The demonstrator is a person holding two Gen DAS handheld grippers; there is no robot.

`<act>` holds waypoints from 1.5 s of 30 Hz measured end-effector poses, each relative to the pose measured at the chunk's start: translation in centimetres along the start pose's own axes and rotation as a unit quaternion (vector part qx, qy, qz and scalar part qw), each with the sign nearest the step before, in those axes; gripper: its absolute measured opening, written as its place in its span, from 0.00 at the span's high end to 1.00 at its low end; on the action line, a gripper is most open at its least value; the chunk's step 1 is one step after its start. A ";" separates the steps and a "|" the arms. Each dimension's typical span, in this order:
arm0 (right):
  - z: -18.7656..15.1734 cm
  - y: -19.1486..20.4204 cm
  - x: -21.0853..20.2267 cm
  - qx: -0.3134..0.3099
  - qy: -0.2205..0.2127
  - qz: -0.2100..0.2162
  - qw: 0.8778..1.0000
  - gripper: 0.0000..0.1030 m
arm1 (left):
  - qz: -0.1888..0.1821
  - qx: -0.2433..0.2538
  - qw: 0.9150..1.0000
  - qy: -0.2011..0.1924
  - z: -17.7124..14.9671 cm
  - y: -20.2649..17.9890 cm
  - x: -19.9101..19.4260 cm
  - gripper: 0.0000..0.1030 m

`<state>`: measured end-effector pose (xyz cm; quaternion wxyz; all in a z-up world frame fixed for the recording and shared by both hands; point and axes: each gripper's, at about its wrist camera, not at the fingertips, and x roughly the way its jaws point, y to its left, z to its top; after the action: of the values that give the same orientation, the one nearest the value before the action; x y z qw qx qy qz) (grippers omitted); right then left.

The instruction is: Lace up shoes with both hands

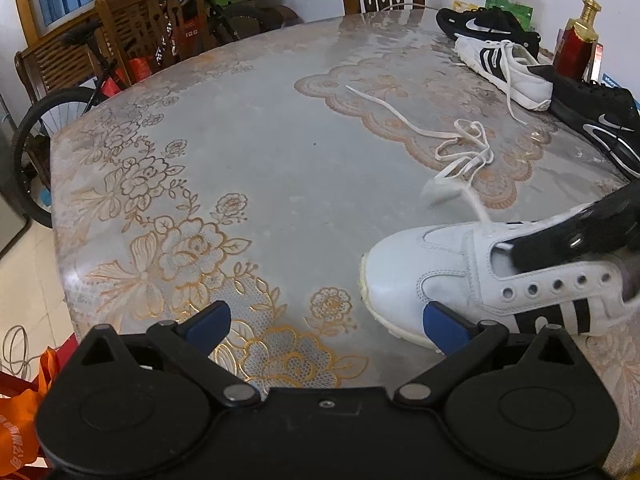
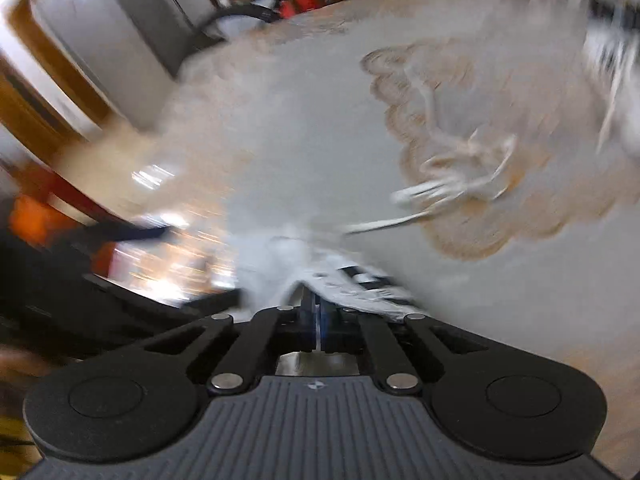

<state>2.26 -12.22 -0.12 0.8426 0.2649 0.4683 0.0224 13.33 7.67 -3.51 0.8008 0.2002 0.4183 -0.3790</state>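
Left gripper (image 1: 326, 322) hovering over floral tablecloth (image 1: 240, 152), blue pads wide apart, empty. Unlaced white leather shoe with black stripes (image 1: 460, 276) lying just right of it. Right gripper (image 2: 319, 322) sitting over shoe opening, pads pressed together. Loose white lace (image 1: 460, 148) lying beyond toe.

Table (image 1: 260, 152): glossy floral cover, orange-gold lace print. Lying on it: unlaced white shoe (image 1: 472, 280) near edge; loose white lace (image 1: 460, 148) mid-table; far right, laced white shoe (image 1: 504, 68), two black sneakers (image 1: 486, 26), red-gold bottle (image 1: 576, 46).
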 end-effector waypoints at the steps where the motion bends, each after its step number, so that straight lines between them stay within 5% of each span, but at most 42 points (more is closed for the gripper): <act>1: 0.2 -1.0 -0.5 0.024 0.004 0.036 0.999 0.99 | 0.001 -0.001 1.000 0.000 0.1 0.0 0.0 0.00; 7: -1.6 -3.0 -2.9 0.107 -0.031 0.225 0.968 0.98 | 0.013 -0.001 1.000 -0.003 0.2 -0.6 0.0 0.00; 10: -1.8 -3.0 -4.8 0.171 -0.082 0.333 0.924 1.00 | 0.024 0.005 1.000 0.006 0.3 -1.0 0.2 0.00; 12: -1.0 -2.3 -6.7 0.196 -0.132 0.425 0.874 1.00 | 0.049 0.024 0.998 0.031 0.1 -1.6 0.9 0.00; 13: -0.2 -1.5 -8.2 0.187 -0.163 0.466 0.849 1.00 | 0.069 0.040 0.996 0.044 -0.2 -2.2 1.5 0.00; 15: 2.1 1.1 -12.4 0.110 -0.223 0.498 0.831 1.00 | 0.075 0.051 0.995 0.032 -0.7 -2.8 1.2 0.00; 17: 3.6 3.4 -15.8 0.033 -0.248 0.457 0.854 1.00 | 0.064 0.040 0.997 0.025 -0.9 -3.1 0.4 0.00; 18: 3.9 4.4 -16.8 -0.004 -0.253 0.407 0.878 0.95 | 0.059 0.032 0.998 0.019 -1.0 -3.1 0.0 0.00; 21: 2.9 6.4 -15.8 -0.092 -0.223 0.204 0.949 0.42 | 0.054 -0.004 0.998 0.012 -1.7 -2.6 -1.2 0.00; 22: 2.1 6.7 -14.5 -0.114 -0.203 0.141 0.962 0.42 | 0.053 -0.015 0.998 0.014 -2.0 -2.4 -1.5 0.00; 26: -1.4 5.8 -7.7 -0.192 -0.113 -0.034 0.974 0.43 | 0.059 -0.062 0.996 0.025 -3.2 -1.9 -3.4 0.00; 28: -2.1 4.7 -5.8 -0.202 -0.073 -0.074 0.974 0.43 | 0.062 -0.095 0.993 0.033 -3.9 -2.0 -4.5 0.00; 32: -2.7 1.9 -5.9 -0.170 -0.040 -0.052 0.983 0.42 | 0.056 -0.161 0.984 0.045 -5.2 -3.5 -6.4 0.00; 36: -3.8 -0.8 -7.2 -0.163 -0.034 -0.015 0.986 0.41 | 0.099 -0.211 0.971 0.046 -5.1 -6.7 -7.6 0.00; 40: -3.8 -3.6 -7.0 -0.185 -0.030 0.041 0.981 0.39 | 0.158 -0.283 0.945 0.046 -4.2 -9.8 -8.6 0.00; 45: -4.2 -6.8 -5.9 -0.188 0.054 0.129 0.972 0.39 | 0.211 -0.360 0.908 0.040 -3.5 -13.6 -9.9 0.00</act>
<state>-5.80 -17.93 -0.46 0.8407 0.1581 0.4623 0.2333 -2.58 5.69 2.61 0.8623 -0.0027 0.5061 -0.0166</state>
